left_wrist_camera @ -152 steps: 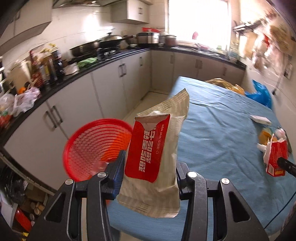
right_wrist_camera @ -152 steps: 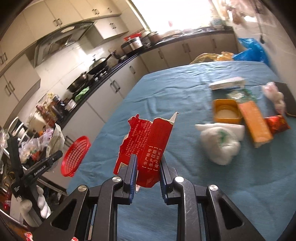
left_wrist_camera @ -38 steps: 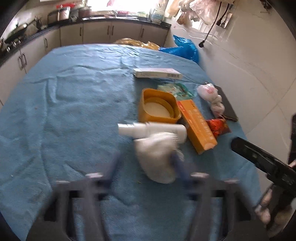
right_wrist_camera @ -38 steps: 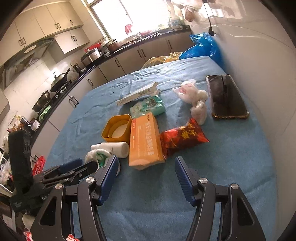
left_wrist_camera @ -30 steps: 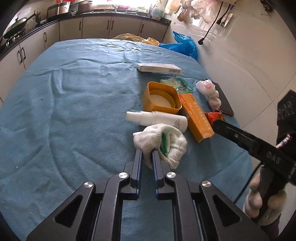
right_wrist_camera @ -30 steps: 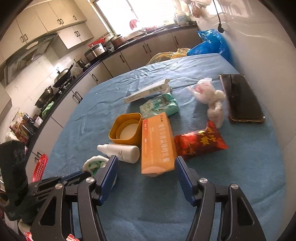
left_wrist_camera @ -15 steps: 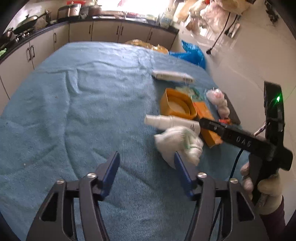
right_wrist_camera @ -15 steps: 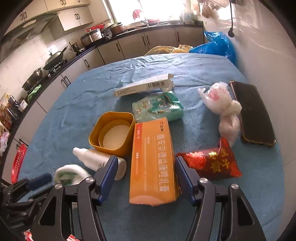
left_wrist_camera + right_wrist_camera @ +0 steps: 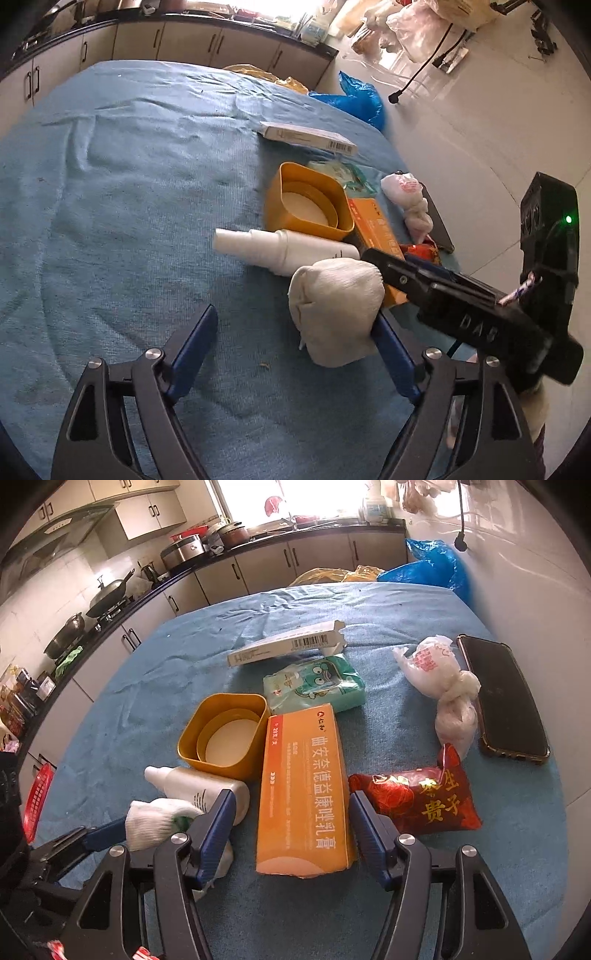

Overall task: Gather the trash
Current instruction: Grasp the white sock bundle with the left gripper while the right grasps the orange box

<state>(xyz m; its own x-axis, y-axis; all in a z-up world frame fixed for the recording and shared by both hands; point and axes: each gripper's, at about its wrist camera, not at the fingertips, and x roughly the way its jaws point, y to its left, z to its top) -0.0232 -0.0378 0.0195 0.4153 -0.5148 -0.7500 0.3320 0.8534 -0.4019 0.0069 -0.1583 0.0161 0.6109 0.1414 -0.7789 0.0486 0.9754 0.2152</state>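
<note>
Blue cloth covers the worktop [image 9: 122, 206]. Your left gripper [image 9: 291, 332] has just been opening, its fingers wide, the white wad [image 9: 334, 312] touching one. Your right gripper [image 9: 290, 821] stands half-open around the orange box [image 9: 303, 794]; center both before you squeeze.

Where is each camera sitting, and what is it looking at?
Left wrist: sits on the left gripper, looking down along its open fingers at the blue tablecloth and a white glove ball; the right gripper and a gloved hand show at right.
Right wrist: sits on the right gripper, looking down at the orange box lying between its open fingers; the left gripper shows at lower left.
Both views share the glove ball, white bottle, yellow tub and orange box.
</note>
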